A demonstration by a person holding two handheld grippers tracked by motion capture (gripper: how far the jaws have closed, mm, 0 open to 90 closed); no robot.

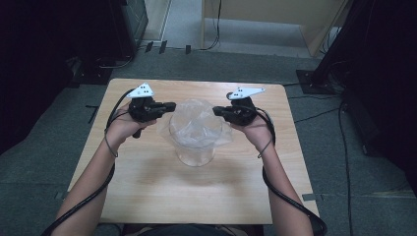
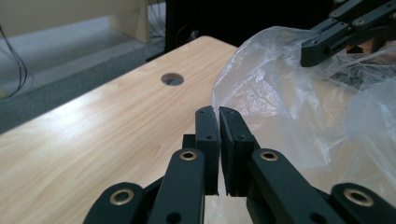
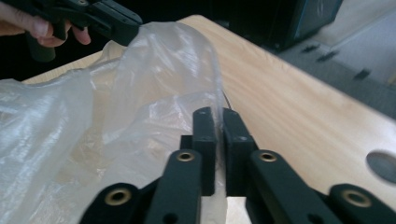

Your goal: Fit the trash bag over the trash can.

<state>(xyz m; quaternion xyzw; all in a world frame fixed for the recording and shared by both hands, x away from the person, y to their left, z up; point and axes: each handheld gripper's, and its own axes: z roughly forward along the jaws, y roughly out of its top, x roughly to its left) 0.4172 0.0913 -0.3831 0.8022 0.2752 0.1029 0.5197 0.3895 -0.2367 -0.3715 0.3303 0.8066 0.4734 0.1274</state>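
A clear plastic bag (image 1: 196, 118) sits in the mouth of a see-through container (image 1: 195, 153) at the table's middle, its rim puffed up above it. My left gripper (image 1: 170, 105) is shut on the bag's left edge, the film pinched between its jaws (image 2: 218, 113). From the other side my right gripper (image 1: 215, 111) is shut on the bag's right edge (image 3: 217, 115). In the left gripper view the bag (image 2: 289, 93) billows to the right, with the right gripper (image 2: 327, 39) beyond it. In the right gripper view the bag (image 3: 140, 84) spreads left, toward the left gripper (image 3: 109, 18).
The wooden table (image 1: 147, 187) has a round cable hole (image 2: 172, 79) near a far corner, also seen as the hole (image 3: 384, 164). Cables (image 1: 314, 115) run over the grey carpet on the right. Dark stands and a pale wooden cabinet (image 1: 275, 14) stand behind the table.
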